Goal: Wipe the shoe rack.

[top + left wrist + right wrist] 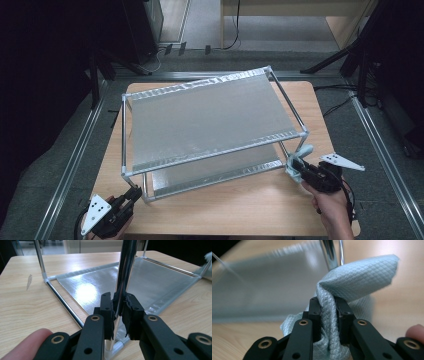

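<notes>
Wiping a two-tier metal rack point(210, 120) that stands on the wooden table point(240, 210).

Left gripper point(131, 196), near-left corner of the rack: jaws closed tight on the chrome upright post point(124, 277), pads pressing either side just above the white corner joint. It acts as the brace.

Right gripper point(300, 167), near-right corner: jaws nearly shut on a bunched fold of pale blue quilted cloth point(352, 282), the loose end flopped against the near-right post point(329, 253) low down, beside the lower shelf point(215, 172).

Doing the step well, as I judge it:
- Keep the left clamp firm so the light frame does not skid or rack under the rubbing.
- Press the cloth's free flap around the post, not the jaw tips; metal on chrome would scratch.
- Stroke along the post's length, then do the corner joint.
- Hold the pinch deep in the fold; a shallow bite may let the cloth slip out.

Count:
- Rack: one, with two silver shelves; upper shelf point(205, 112) tilted slightly in frame.
- Cloth: one.
- Grippers: two, one per hand.
- Table: one.
</notes>
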`<control>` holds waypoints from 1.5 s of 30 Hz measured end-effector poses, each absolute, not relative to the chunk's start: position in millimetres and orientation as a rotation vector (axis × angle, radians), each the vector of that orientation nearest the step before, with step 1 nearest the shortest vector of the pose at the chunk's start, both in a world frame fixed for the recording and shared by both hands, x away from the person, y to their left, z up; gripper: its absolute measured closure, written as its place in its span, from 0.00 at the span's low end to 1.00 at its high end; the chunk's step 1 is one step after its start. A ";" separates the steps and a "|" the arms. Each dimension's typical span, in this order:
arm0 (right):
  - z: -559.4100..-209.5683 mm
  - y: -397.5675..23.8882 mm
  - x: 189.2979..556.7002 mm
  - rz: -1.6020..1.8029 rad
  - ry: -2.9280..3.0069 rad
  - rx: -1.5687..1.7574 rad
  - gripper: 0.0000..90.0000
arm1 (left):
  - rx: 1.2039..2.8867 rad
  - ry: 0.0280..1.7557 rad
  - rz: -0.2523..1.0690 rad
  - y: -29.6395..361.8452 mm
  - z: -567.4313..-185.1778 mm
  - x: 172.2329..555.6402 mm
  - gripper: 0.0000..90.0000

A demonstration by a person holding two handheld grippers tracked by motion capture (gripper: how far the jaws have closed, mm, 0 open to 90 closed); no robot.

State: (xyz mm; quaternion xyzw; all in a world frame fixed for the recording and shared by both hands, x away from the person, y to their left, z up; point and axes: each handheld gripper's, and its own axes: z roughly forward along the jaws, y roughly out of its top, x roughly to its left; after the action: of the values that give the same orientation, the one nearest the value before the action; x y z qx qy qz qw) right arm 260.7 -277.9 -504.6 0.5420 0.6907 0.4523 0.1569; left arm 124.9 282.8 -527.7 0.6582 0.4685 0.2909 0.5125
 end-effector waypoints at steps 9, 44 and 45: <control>-466.4 -245.8 242.1 1.395 1.975 1.253 0.87 | 1.590 1.127 0.702 282.5 -528.6 125.4 0.88; -474.9 -249.0 245.1 1.371 1.751 1.379 0.87 | 1.610 1.060 0.715 274.9 -526.6 121.4 0.89; -467.1 -247.1 241.3 1.405 1.746 1.312 0.87 | 1.605 1.055 0.718 274.4 -526.3 121.1 0.88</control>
State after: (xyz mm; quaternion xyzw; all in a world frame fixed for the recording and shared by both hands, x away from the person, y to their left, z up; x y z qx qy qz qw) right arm 241.3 -247.1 -467.1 0.4866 0.6476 0.5211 0.2691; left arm 121.1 274.4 -526.3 0.6691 0.4398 0.2994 0.5189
